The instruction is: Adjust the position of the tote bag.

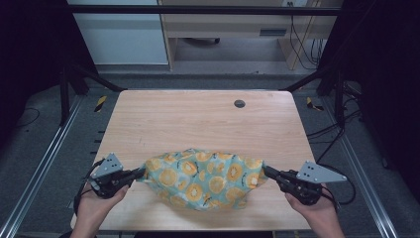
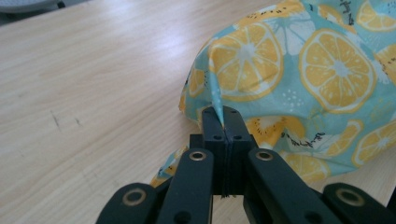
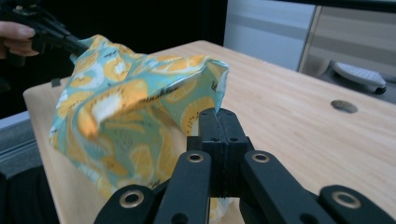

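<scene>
Both hand-held grippers (image 1: 140,173) (image 1: 267,172) pinch cloth (image 1: 205,178).

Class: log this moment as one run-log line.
left tongs: shut on cloth | right tongs: shut on cloth | cloth: sagging onto table

Black linkage left gripper (image 1: 141,172) and right gripper (image 1: 266,171), each with 2 flat jaws, brass-ringed pivot holes, small screws, grey 3-cornered top plate, trailing black cable; bare forearms.
</scene>
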### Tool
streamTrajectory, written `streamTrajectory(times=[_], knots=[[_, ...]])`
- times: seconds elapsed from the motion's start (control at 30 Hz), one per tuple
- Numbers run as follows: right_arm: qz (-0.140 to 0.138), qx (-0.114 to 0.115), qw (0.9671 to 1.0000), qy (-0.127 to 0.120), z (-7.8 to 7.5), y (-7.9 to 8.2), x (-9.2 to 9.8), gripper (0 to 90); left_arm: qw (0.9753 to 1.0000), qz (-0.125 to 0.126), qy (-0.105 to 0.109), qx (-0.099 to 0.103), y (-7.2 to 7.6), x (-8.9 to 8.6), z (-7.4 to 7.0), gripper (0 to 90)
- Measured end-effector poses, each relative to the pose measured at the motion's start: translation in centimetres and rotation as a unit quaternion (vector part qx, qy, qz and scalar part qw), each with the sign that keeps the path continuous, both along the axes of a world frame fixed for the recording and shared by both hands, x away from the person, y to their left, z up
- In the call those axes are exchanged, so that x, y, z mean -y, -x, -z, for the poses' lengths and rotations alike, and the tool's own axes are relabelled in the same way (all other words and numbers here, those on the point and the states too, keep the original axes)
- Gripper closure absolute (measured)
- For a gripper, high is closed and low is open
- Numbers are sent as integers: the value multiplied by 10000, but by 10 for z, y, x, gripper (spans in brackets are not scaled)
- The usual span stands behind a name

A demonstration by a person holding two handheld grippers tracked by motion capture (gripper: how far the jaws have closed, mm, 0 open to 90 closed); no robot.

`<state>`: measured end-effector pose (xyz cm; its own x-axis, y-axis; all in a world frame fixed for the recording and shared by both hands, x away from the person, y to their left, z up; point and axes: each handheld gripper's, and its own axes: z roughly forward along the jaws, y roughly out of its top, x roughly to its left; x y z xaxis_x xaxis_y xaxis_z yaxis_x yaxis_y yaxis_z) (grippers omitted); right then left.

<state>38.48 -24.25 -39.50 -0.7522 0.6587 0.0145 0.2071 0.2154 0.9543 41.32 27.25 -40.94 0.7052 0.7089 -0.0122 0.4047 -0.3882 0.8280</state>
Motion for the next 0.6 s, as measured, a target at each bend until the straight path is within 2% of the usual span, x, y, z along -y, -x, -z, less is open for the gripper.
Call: streamTrajectory(times=[0.17, 0.27, 0.43, 0.53, 0.6], knots=[[-67, -110, 9999, 75, 11, 4, -1, 900, 9998, 105, -90, -158, 2, 2, 12, 900], [-137, -214, 9996, 143, 21, 8, -2, 900, 9990, 261, -216, -286, 5, 4, 21, 900], [-261, -290, 9990, 228, 30, 13, -7, 900, 9981, 369, -309, -394, 7, 6, 27, 900], [-322, -321, 9987, 218, 33, 15, -9, 900, 9969, 451, -393, -507, 7, 7, 32, 900], [-397, -411, 9979, 308, 41, 16, -13, 900, 9958, 501, -469, -600, 6, 10, 37, 900]])
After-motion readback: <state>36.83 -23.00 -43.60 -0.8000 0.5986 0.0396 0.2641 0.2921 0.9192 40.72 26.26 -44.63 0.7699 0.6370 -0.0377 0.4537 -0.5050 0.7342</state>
